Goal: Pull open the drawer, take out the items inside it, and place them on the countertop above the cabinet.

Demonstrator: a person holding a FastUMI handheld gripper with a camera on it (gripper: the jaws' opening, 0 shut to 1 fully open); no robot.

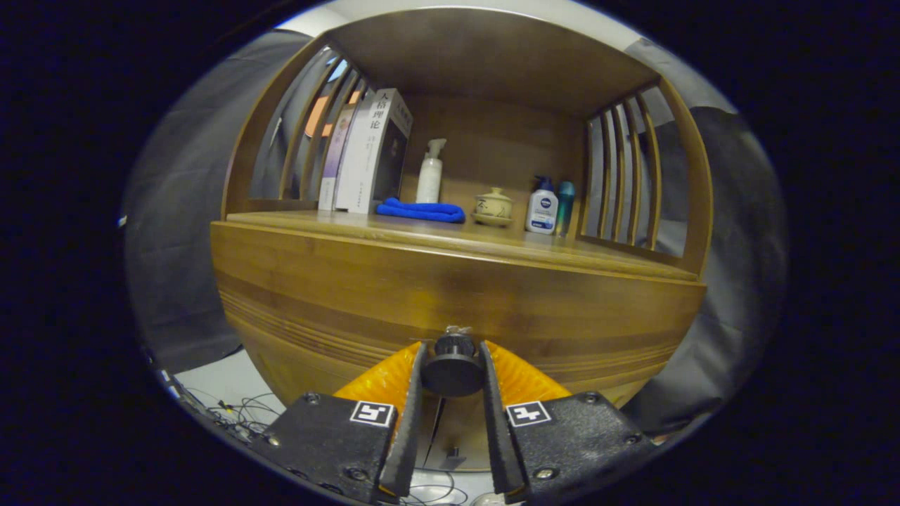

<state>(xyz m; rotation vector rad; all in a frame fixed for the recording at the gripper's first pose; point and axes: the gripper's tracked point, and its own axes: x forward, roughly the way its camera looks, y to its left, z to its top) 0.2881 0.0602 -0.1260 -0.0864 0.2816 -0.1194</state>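
A wooden cabinet fills the view, with its drawer front (450,295) straight ahead. A round dark knob (452,369) sticks out of the drawer front. My gripper (452,369) is shut on this knob, one finger pressing on each side. The drawer looks closed, and what lies inside it is hidden. Above the drawer runs the wooden countertop (492,242), under an open shelf with slatted sides.
On the countertop stand several books (365,151) at the left, a folded blue cloth (422,210), a white pump bottle (430,172), a small lidded ceramic pot (493,206), a white lotion bottle (542,207) and a teal bottle (564,204). Cables (239,407) lie on the floor below left.
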